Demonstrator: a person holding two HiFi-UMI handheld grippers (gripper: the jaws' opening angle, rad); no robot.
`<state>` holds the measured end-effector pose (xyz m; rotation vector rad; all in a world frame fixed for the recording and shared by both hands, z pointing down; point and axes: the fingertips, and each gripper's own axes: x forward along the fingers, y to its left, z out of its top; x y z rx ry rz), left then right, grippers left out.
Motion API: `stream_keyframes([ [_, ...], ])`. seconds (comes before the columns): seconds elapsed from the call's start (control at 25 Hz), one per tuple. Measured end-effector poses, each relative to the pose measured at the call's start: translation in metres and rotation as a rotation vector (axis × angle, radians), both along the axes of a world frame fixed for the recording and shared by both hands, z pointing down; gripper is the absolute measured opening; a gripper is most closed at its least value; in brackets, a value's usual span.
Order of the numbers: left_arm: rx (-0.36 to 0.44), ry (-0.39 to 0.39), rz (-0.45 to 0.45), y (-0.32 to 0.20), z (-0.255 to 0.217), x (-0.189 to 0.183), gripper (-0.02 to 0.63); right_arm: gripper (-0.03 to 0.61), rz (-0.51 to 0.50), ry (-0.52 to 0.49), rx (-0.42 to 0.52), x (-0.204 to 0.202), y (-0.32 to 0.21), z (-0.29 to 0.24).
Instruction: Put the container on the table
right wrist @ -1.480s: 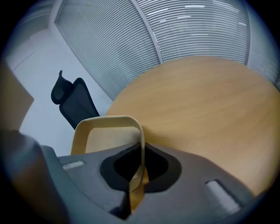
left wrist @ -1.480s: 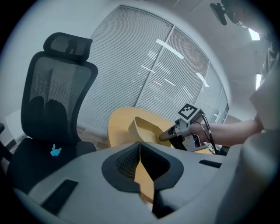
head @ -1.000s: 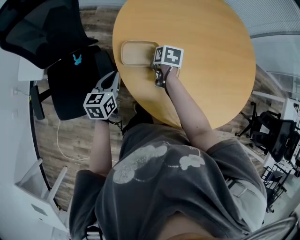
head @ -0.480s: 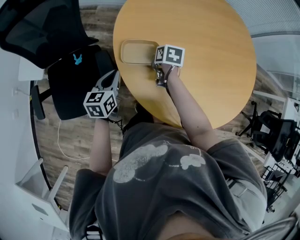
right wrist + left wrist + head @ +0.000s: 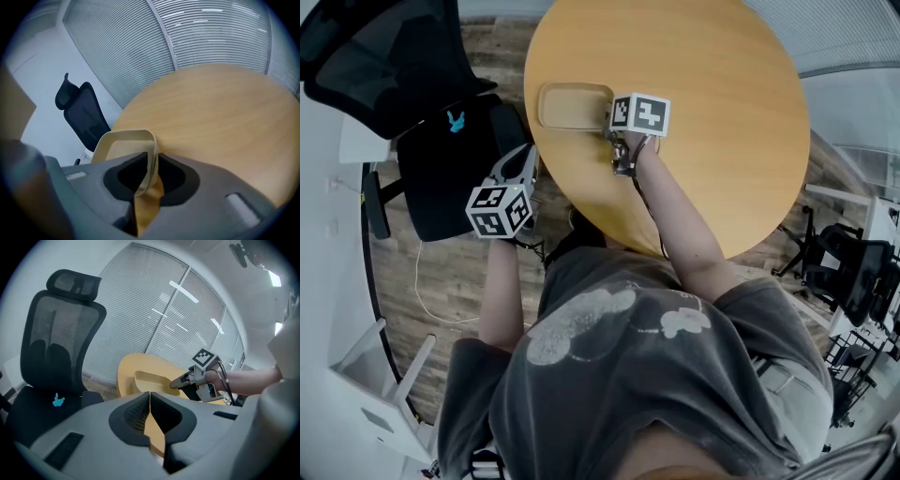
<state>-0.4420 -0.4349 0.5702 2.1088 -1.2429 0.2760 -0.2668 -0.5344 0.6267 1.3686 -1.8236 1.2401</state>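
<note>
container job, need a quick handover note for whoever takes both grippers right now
Right gripper: shut on the container's near rim wall.
Left gripper: jaws together, empty, held off the table above the black chair.
Container: tan, open-topped, at the round table's edge on the chair side.
Done: the container has been brought onto the table top. It looks set down, but contact underneath cannot be confirmed.
Left: probably check that it sits flat, open the right gripper and draw it back clear of the rim.
</note>
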Motion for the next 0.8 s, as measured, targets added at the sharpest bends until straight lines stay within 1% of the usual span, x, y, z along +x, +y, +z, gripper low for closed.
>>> stream_keyframes([
  [0.12,0.005,-0.004,-0.007,0.002,-0.002,0.0,-0.002,0.072,0.0,-0.024,0.013,0.001,0.001,-0.005],
  [0.24,0.006,-0.007,-0.014,0.005,-0.004,0.001,-0.002,0.072,-0.01,-0.042,0.045,0.003,0.001,-0.013],
  [0.48,0.017,-0.015,-0.03,0.015,-0.012,0.012,-0.001,0.072,-0.03,-0.082,0.075,0.01,0.006,-0.027],
  [0.68,0.036,-0.026,-0.055,0.03,-0.023,0.026,-0.001,0.071,-0.074,-0.136,0.105,0.013,0.019,-0.042],
  [0.8,0.047,-0.037,-0.074,0.044,-0.028,0.033,-0.002,0.071,-0.119,-0.19,0.103,0.011,0.032,-0.05],
])
